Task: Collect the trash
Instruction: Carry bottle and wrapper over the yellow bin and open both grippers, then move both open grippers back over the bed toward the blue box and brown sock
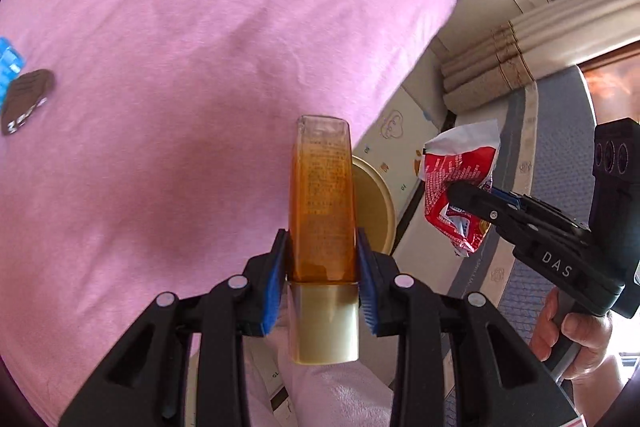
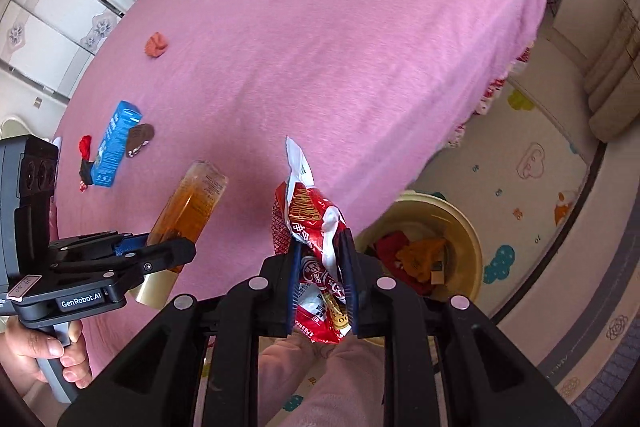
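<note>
My left gripper (image 1: 322, 279) is shut on an amber plastic bottle (image 1: 322, 195) with a cream cap, held above the pink bed near its edge; it also shows in the right wrist view (image 2: 188, 211). My right gripper (image 2: 320, 283) is shut on a crumpled red and white snack wrapper (image 2: 316, 227), also seen in the left wrist view (image 1: 456, 183). A yellow basin (image 2: 460, 227) with trash in it stands on the floor beside the bed, just right of the wrapper. Its rim shows behind the bottle (image 1: 380, 203).
On the pink bed (image 2: 320, 47) lie a blue box (image 2: 114, 143), a brown wrapper (image 2: 140, 139), a red and black scrap (image 2: 85, 163) and an orange crumpled piece (image 2: 157, 45). A patterned play mat (image 2: 520, 155) covers the floor. Rolled mats (image 1: 488, 67) lie at the wall.
</note>
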The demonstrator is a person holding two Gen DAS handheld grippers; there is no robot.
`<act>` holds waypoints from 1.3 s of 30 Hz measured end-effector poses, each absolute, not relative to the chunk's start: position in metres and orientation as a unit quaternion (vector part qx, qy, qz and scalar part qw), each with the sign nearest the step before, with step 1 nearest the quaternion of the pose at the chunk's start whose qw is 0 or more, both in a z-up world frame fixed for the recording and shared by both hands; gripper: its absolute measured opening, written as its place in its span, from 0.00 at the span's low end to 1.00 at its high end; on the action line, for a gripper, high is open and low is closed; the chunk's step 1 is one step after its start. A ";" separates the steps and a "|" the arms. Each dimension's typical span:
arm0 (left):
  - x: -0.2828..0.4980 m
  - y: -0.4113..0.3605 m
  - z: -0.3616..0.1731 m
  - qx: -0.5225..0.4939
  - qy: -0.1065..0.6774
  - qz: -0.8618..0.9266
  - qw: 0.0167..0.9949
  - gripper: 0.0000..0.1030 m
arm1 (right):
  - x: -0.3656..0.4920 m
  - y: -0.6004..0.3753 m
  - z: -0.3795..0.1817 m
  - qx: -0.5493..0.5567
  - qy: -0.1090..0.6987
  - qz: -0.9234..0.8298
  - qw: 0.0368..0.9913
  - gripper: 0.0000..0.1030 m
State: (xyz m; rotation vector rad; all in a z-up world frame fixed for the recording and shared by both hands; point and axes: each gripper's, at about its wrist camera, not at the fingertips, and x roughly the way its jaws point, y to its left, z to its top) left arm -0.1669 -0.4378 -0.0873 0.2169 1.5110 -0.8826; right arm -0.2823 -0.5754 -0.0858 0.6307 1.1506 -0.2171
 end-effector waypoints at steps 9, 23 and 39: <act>-0.226 -0.512 -0.128 0.148 0.674 -0.451 0.565 0.32 | -0.360 -0.621 -0.126 0.349 0.543 -0.123 0.754 0.18; -0.249 -0.553 -0.187 0.186 0.703 -0.438 0.529 0.51 | -0.386 -0.649 -0.178 0.397 0.543 -0.105 0.733 0.48; -0.246 -0.544 -0.186 0.203 0.694 -0.435 0.536 0.72 | -0.391 -0.665 -0.184 0.413 0.540 -0.128 0.722 0.52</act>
